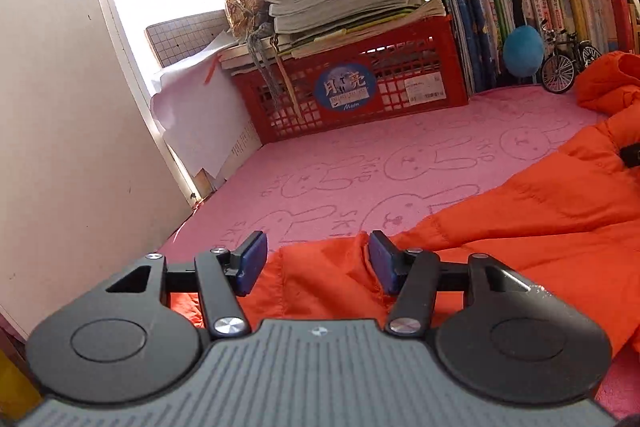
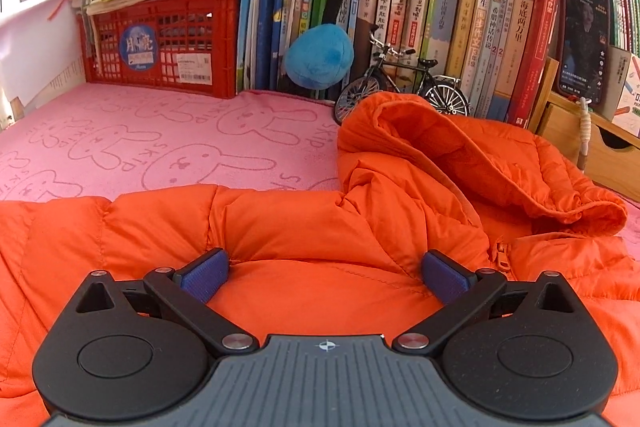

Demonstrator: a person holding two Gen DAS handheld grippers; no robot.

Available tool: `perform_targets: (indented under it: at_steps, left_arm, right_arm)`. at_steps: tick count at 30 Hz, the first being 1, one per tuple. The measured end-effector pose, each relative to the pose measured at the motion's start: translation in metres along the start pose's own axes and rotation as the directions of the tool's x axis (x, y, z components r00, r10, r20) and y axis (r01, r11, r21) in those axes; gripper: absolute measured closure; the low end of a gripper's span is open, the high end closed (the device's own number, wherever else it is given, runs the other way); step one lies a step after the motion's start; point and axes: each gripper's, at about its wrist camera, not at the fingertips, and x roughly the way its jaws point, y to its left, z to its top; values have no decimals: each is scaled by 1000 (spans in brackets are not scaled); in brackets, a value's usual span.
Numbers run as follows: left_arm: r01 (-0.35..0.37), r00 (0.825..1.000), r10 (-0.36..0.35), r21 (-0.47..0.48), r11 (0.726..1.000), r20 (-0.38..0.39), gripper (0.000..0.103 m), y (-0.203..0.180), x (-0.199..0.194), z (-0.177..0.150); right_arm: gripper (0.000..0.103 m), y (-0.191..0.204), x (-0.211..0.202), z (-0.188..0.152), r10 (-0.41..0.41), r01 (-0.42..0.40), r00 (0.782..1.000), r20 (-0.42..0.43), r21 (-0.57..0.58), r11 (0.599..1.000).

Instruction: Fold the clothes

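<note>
Item: orange puffer jacket (image 2: 400,195), hooded, quilted in soft padded channels, thin slick shell, zip at the front. It lies spread and rumpled on a pink towel (image 2: 160,139) with an embossed rabbit pattern, its hood (image 2: 460,147) heaped toward the books. I judge the folding barely begun: no neat fold shows, sleeves and body remain to be laid over.

My left tongs (image 1: 318,269) stand partly open over the jacket's edge, gripping nothing. My right tongs (image 2: 325,277) stand wide open, pads resting against the padded body, nothing clamped.

Surroundings: red lattice crate (image 2: 168,35) under stacked papers, blue plush ball (image 2: 320,57), small metal model bicycle (image 2: 400,83), row of upright books (image 2: 460,27).
</note>
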Motion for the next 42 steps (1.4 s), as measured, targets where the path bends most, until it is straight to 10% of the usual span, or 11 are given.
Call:
perform_targets:
  at_steps: [4, 12, 18, 21, 24, 32, 36, 42]
  left_arm:
    - [-235, 959, 252, 135, 963, -129, 47, 18, 40, -33]
    - [-455, 839, 480, 155, 877, -255, 49, 67, 78, -42]
    - [-228, 971, 222, -64, 972, -92, 52, 46, 12, 9]
    - [-45, 998, 46, -28, 999, 32, 52, -2, -17, 37]
    - [162, 982, -163, 18, 987, 98, 49, -58, -37, 64]
    - [361, 890, -418, 277, 891, 185, 38, -212, -16, 136]
    - [303, 897, -396, 382, 873, 194, 32, -273, 12, 141]
    - [206, 955, -271, 389, 898, 120, 32, -305, 69, 136]
  right_arm:
    - [0, -1, -1, -1, 4, -4, 1000, -2, 5, 1000]
    - [0, -2, -2, 1, 8, -8, 1000, 0, 8, 1000]
    - [1, -41, -36, -5, 178, -187, 980, 90, 116, 975]
    - [7, -70, -60, -8, 192, -207, 972, 132, 108, 972]
    - [56, -96, -75, -12, 125, -134, 982, 144, 54, 990]
    - [48, -174, -58, -22, -213, 224, 967, 141, -62, 973]
    - [41, -198, -35, -16, -249, 258, 962, 111, -78, 963]
    - [31, -194, 2, -4, -224, 242, 968, 111, -185, 952]
